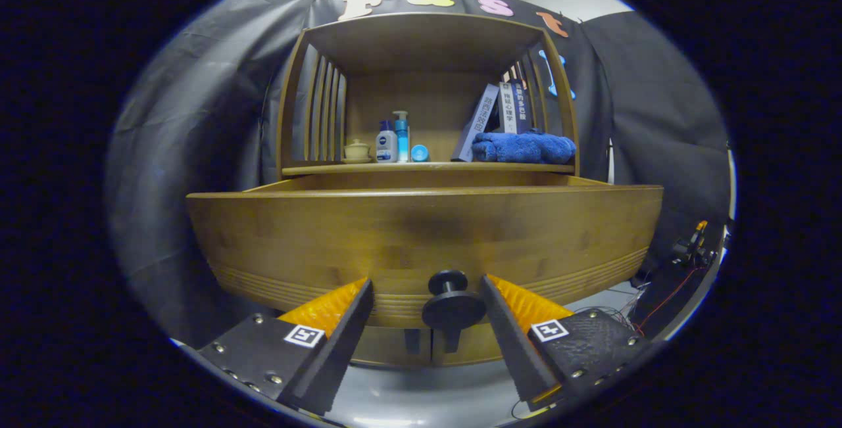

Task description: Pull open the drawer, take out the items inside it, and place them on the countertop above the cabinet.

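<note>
The drawer (421,237) stands pulled out from the wooden cabinet (427,40), its broad front face turned toward the tool (426,296); the top edge of that front sits just under the desk (368,168) of the cabinet, and a strip of the drawer's inner rim shows behind it; what lies inside the drawer cannot be seen from here. Low on the drawer front, near its middle, is the dark round knob (452,306); it sits between the tool's two fingers, closer to the right finger, which looks to be just beside it or touching it, though I cannot tell which; the left finger stands well apart from the knob, with bare drawer front between them. So the tool is spread wide and grips nothing; both fingertips (364,293) are close up against the lower drawer front.

Above the drawer, on the desk inside the open alcove: a small lidded cup (357,150) toward the left slats; just right of it a white bottle (386,145) and a blue pump bottle (401,132) side by side; then a small round blue thing (420,152), too small to name; further right, a few books (506,109) lean against the right slats, and a crumpled blue cloth (523,147) lies in front of them, over the right end of the drawer. Below the drawer front a paler panel of the cabinet shows; off past the drawer's right end, some wires (664,296) trail on the floor.
</note>
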Motion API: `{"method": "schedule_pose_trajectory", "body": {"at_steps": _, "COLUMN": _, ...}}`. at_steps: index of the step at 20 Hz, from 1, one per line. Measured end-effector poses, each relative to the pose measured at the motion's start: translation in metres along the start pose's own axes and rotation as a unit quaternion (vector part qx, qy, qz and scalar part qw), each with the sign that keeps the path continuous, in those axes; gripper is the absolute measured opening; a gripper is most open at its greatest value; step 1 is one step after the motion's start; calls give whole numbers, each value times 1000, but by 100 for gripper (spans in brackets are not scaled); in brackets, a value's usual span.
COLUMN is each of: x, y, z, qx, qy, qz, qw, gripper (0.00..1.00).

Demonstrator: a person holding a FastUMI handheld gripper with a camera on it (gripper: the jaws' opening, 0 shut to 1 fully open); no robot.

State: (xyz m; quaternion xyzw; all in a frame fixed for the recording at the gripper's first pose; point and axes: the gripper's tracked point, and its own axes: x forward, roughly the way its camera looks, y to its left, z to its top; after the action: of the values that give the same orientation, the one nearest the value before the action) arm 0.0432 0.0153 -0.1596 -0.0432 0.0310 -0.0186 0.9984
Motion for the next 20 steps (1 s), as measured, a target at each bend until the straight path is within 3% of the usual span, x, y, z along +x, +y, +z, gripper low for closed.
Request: {"method": "schedule_pose_trajectory", "body": {"at_steps": 20, "x": 120, "y": 14, "z": 23, "qx": 19, "qy": 7, "qz": -5, "qw": 1000, "gripper": 98}}
